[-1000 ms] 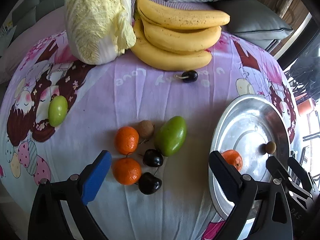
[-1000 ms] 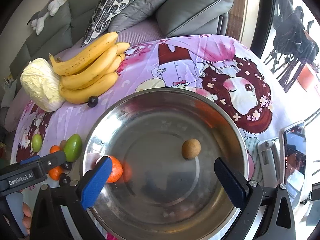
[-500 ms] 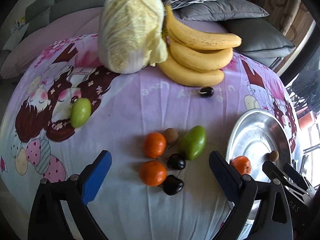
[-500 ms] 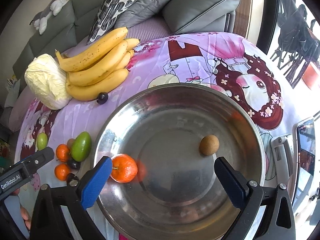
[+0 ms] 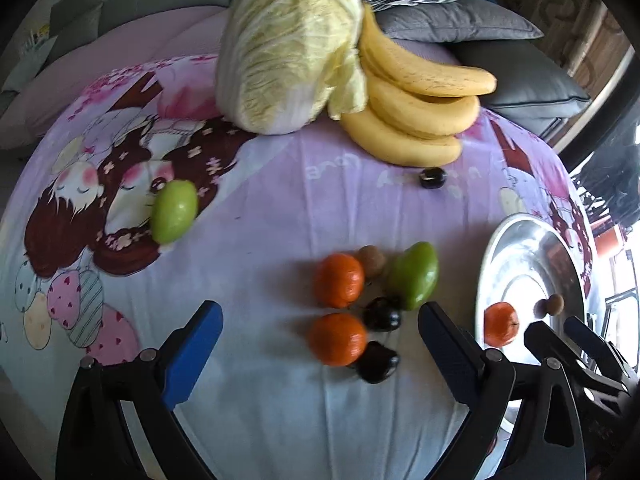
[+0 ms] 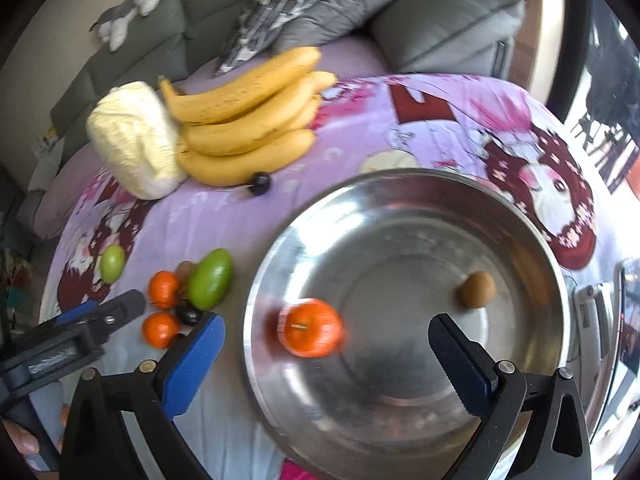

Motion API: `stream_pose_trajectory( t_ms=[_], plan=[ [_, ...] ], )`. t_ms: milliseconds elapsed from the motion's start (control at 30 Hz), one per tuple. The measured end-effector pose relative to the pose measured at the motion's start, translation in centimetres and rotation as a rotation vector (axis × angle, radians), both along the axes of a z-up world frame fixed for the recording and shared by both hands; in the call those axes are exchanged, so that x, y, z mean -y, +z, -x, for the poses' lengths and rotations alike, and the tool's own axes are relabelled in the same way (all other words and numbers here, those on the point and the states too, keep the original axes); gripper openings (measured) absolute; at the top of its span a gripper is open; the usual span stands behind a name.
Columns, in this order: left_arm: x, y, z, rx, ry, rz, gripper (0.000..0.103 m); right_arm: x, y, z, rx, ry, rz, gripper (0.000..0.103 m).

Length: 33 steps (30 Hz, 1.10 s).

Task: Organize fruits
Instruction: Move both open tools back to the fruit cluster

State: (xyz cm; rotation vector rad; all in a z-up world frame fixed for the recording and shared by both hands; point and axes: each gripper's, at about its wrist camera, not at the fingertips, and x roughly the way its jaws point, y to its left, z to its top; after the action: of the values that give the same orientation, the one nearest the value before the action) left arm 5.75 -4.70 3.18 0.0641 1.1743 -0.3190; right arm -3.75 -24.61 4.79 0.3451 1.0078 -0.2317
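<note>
Left claw (image 5: 320,344) spread, empty, above two oranges (image 5: 338,338) on worktop (image 5: 280,208). Right claw (image 6: 326,354) spread, empty, over bowl (image 6: 400,200) holding orange (image 6: 311,332), brown fruit (image 6: 477,289).

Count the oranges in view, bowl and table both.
3. One orange in the bowl, near the left wall of the steel bowl. Two on the cloth left of it: far orange, near orange. None seem hidden.

Steel bowl (image 6: 520,216) contains one orange (image 6: 311,333) and one brown fruit (image 6: 477,289); beside it lie two oranges (image 5: 338,280), a green mango (image 5: 414,274), dark plums (image 5: 381,314) and bananas (image 5: 416,100).
</note>
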Motion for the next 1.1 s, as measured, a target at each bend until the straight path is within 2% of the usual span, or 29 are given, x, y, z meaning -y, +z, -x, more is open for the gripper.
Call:
stream_pose_trajectory(
  t_ms=[100, 233, 567, 733, 933, 1100],
  plan=[
    [-1.5, -0.5, -0.5, -0.029, 0.053, 0.009, 0.098, -1.4, 0.2, -0.5, 0.017, 0.043, -0.018, 0.103],
    [-3.3, -1.0, -1.1, -0.076, 0.110, 0.070, 0.098, -3.5, 0.0, -1.2, 0.012, 0.098, 0.000, 0.103],
    [-4.0, -1.6, -0.8, -0.095, 0.086, 0.088, 0.098, -7.7, -0.3, -2.0, 0.001, 0.214, 0.036, 0.103],
    [-4.9, -2.1, -0.9, -0.110, 0.115, 0.088, 0.098, -9.3, -0.7, -2.3, -0.008, 0.260, 0.057, 0.102],
    [-5.1, -2.8, -1.0, -0.125, 0.136, 0.086, 0.098, -10.3, -1.5, -2.8, -0.038, 0.287, 0.071, 0.097],
    [-5.3, -3.2, -1.1, -0.132, 0.150, 0.077, 0.098, -10.9, -2.4, -3.4, -0.062, 0.316, 0.066, 0.088]
  ],
)
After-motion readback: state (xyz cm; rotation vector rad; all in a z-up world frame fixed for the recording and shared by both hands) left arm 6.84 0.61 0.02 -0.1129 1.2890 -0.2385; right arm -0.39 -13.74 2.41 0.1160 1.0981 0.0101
